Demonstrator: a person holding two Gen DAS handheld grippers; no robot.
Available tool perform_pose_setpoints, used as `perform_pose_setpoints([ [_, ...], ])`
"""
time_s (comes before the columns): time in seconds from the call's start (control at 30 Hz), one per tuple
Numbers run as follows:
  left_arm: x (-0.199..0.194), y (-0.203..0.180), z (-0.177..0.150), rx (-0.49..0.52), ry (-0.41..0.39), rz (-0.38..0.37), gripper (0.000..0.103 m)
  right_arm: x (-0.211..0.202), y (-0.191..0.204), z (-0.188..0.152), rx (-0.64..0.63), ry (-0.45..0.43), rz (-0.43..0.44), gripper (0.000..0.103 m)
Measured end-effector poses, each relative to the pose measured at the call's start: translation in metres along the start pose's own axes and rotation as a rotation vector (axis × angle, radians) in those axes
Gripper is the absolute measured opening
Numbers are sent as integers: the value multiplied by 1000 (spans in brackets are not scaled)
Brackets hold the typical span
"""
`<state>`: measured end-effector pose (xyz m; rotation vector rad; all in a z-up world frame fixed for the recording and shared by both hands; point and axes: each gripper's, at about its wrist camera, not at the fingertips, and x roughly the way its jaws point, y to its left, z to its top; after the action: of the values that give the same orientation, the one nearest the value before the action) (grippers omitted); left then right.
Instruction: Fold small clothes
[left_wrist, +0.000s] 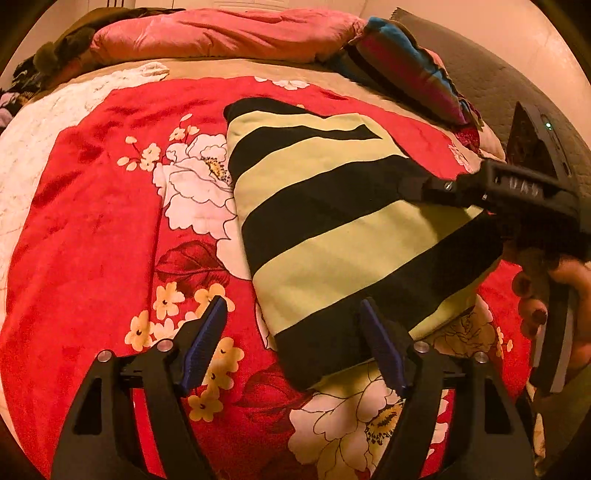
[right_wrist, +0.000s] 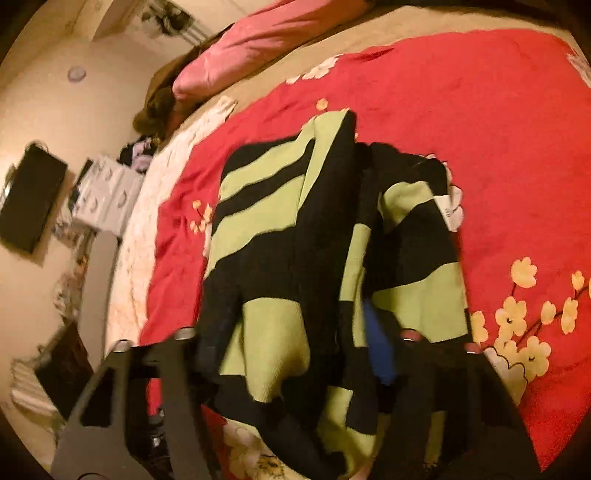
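Striped garment beyond open left jaws, draped across right jaws

Bed: covered by red floral blanket | pink pillow laid at head | striped cushion beside it | cream wall | black screen mounted | white drawers below | warm light

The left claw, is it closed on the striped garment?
No, the left claw is open: its two blue pads stand wide apart above the striped garment and grip no cloth.
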<state>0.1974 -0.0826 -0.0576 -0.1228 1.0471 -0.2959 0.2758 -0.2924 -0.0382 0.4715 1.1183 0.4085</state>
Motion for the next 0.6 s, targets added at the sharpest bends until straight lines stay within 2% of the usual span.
perform_pose_setpoints([
  [0.03, 1, 1, -1, -5, 2, -5, 73, 0, 3, -1, -20, -7, -9, 36],
  [0.13, 0, 1, -1, -6, 1, -5, 73, -8, 14, -4, -74, -41, -14, 27],
  [0.23, -3, 0, 0, -11, -4, -13, 73, -20, 28, -4, -129, -60, -10, 24],
  [0.4, -18, -1, 3, -7, -36, -25, 73, -58, 42, -6, -190, -142, 11, 23],
  [0.5, -22, 1, 5, -14, -44, -25, 73, -66, 27, -8, -177, -164, -40, 23],
  [0.6, -21, 3, 4, -22, -39, -26, 73, -50, -4, -12, -90, -99, -83, 24],
])
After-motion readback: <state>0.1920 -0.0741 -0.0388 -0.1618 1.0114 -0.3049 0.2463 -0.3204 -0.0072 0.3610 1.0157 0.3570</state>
